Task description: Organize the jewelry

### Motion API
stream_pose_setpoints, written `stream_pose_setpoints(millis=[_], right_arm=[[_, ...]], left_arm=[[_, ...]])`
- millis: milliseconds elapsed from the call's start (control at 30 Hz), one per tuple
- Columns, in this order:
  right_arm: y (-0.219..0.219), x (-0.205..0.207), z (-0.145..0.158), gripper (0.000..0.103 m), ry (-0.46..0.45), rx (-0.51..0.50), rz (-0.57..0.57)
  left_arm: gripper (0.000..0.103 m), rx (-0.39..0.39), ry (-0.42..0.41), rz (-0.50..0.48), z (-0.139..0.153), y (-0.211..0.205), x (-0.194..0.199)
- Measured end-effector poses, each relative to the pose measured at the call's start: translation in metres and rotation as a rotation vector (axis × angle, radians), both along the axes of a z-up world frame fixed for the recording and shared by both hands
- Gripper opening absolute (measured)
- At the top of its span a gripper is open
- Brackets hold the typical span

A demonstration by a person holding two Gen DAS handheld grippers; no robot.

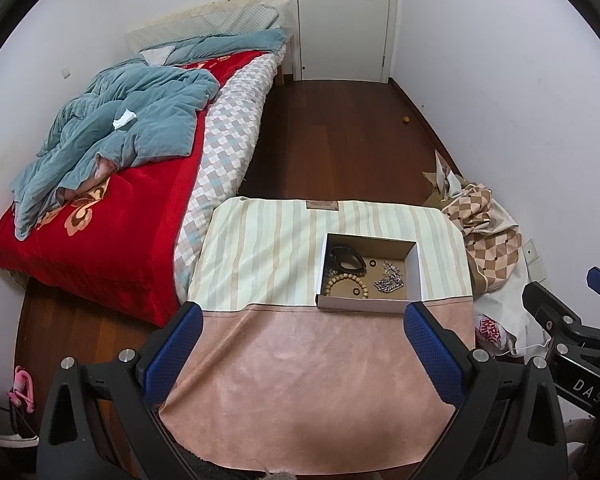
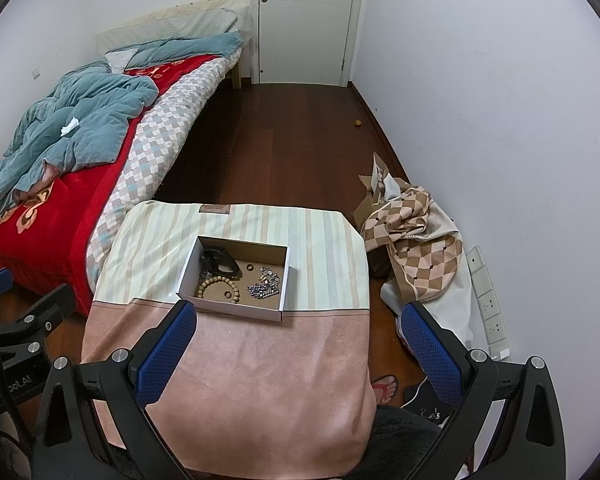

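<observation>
Left wrist view: both tools, left tool (image 1: 300, 320) and right tool (image 2: 298, 320), hang wide open and empty, while the jewelry lies gathered in the box (image 1: 419, 268) at one o'clock on the tabletop (image 1: 300, 380), likely for sorting.

Left gripper (image 1: 302, 344) and right gripper (image 2: 298, 346), both jaws wide apart.

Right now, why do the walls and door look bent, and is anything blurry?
Fisheye lenses: in the left wrist view the white door bows and dark corners ring the picture; the right wrist view curves likewise. The open cardboard box stays sharp, lit softly, without glare.
</observation>
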State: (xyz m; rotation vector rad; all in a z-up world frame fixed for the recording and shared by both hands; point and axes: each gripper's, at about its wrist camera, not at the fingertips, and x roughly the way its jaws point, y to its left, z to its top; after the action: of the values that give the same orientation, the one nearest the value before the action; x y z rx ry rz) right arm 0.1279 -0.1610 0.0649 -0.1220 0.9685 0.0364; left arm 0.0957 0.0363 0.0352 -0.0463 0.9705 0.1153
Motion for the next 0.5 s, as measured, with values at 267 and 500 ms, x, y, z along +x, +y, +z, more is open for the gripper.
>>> stream_pose_setpoints(millis=[267,500], right_arm=[[-0.0002,0.0007,-0.0006,0.103,0.001,-0.001,0.004],[-0.0015,-0.0011,0.0011,0.103,-0.001,-0.004,0.002]], left_arm=[[0.103,0.006,-0.002,0.001,0.0013,-0.0001,-0.0011],[0.103,0.012,-0.008,0.0,0.0041,-0.0003,-0.004]])
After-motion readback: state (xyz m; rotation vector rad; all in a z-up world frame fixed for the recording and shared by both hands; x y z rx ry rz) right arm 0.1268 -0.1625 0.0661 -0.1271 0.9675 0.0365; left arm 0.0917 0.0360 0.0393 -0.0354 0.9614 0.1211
